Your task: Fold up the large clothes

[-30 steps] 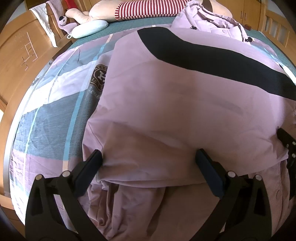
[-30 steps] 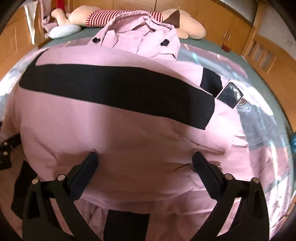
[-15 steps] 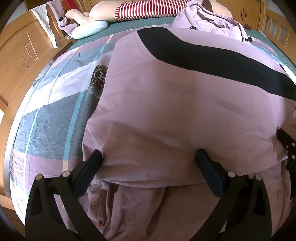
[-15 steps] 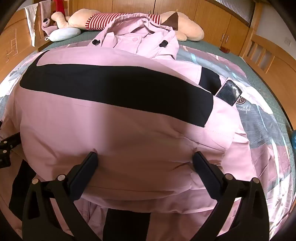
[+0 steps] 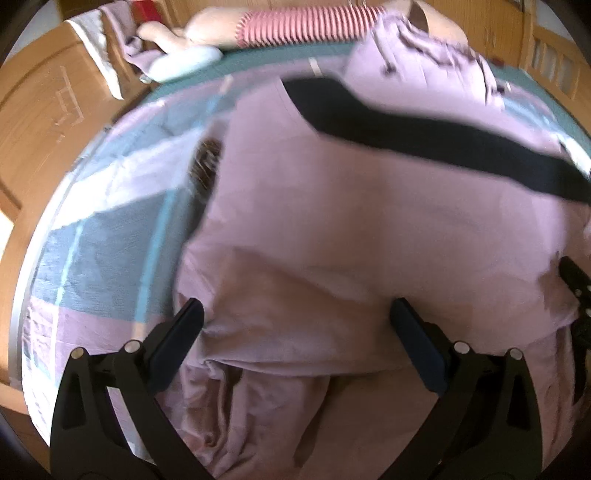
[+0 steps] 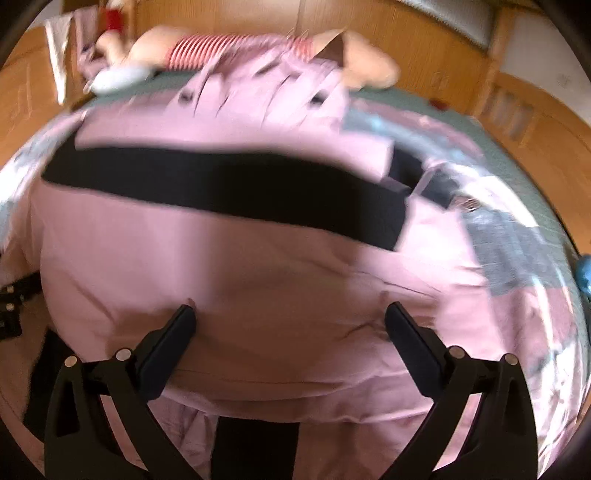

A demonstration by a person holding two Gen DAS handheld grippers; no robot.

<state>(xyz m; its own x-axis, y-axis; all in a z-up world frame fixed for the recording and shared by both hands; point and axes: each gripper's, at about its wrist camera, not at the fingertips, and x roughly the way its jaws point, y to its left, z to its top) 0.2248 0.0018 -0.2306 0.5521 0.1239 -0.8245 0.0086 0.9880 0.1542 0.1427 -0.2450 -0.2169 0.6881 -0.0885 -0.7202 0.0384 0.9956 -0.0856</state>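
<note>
A large pink jacket [image 5: 369, 229] with a wide black band [image 5: 424, 140] lies spread over the bed, its lower part folded up over the body. It fills the right wrist view too as the same pink jacket [image 6: 258, 280] with the black band [image 6: 229, 188] across it; its collar lies at the far end. My left gripper [image 5: 295, 314] hovers open over the folded near edge, fingers wide apart with nothing between them. My right gripper [image 6: 290, 317] is likewise open above the fold. Both views are blurred by motion.
A checked bedspread [image 5: 110, 229] covers the bed. A striped plush toy [image 5: 295, 26] and a pale pillow [image 5: 184, 62] lie at the head. Wooden bed frame [image 5: 44, 110] on the left, wooden rail [image 6: 517, 110] on the right, a blue object [image 6: 583, 273] at the right edge.
Both grippers stay open and have pulled back slightly, so the scene sits lower and farther and is now blurred. The jacket's fold lies as before.
</note>
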